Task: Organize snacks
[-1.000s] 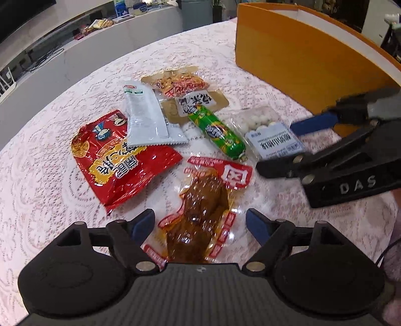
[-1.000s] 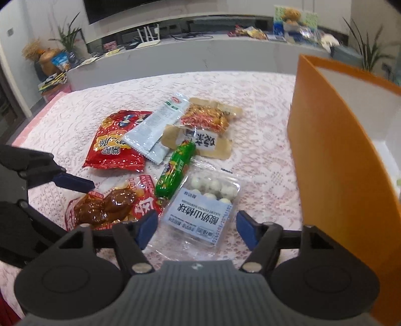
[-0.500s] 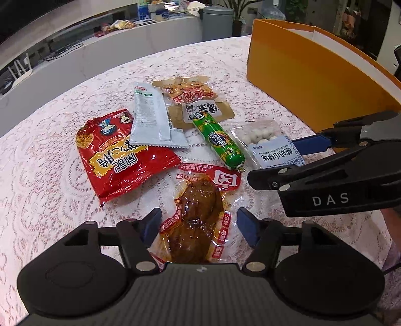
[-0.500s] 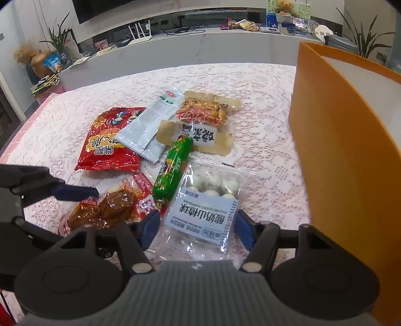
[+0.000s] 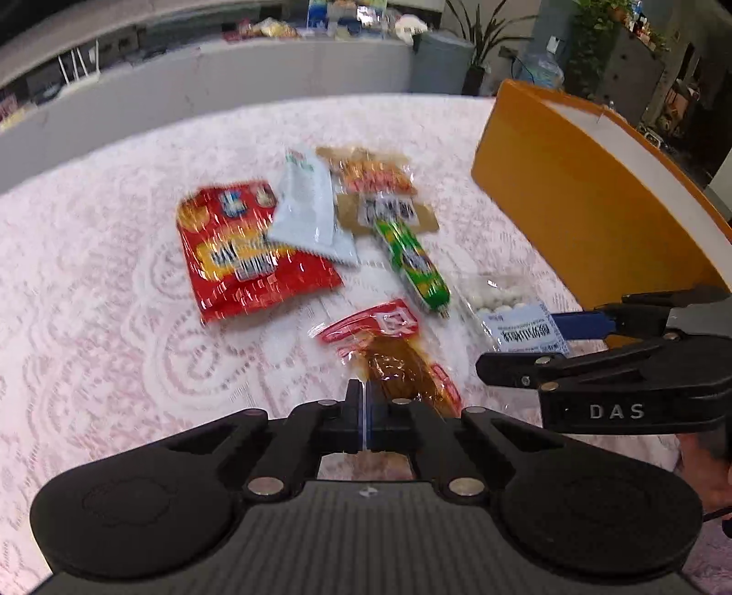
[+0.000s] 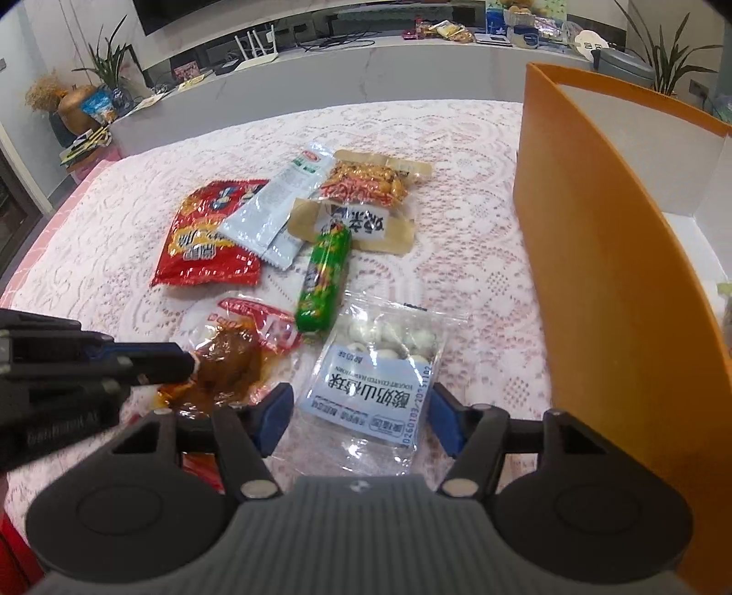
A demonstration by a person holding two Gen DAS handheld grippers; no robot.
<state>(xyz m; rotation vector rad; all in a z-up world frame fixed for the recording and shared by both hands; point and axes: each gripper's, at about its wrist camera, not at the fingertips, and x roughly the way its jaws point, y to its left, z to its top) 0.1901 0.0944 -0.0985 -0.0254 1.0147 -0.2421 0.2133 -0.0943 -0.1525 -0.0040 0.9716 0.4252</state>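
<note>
**Fingers on two packets, box to the right**

Fingers of our left gripper (image 5: pixel 364 414) are pinched tight on the near edge of the clear red-trimmed packet of brown braised meat (image 5: pixel 389 348); its long axis runs away from us. Our right gripper (image 6: pixel 356 419) sits half open, straddling the clear bag of white yogurt balls (image 6: pixel 382 366) without clamping, long axis pointing away too. Orange-walled cardboard box (image 6: pixel 608 256) is nearer the right hand.

a home living room: lace tablecloth (image 6: pixel 457 137), tv (image 6: pixel 274 13), houseplants (image 6: pixel 107 64).
</note>
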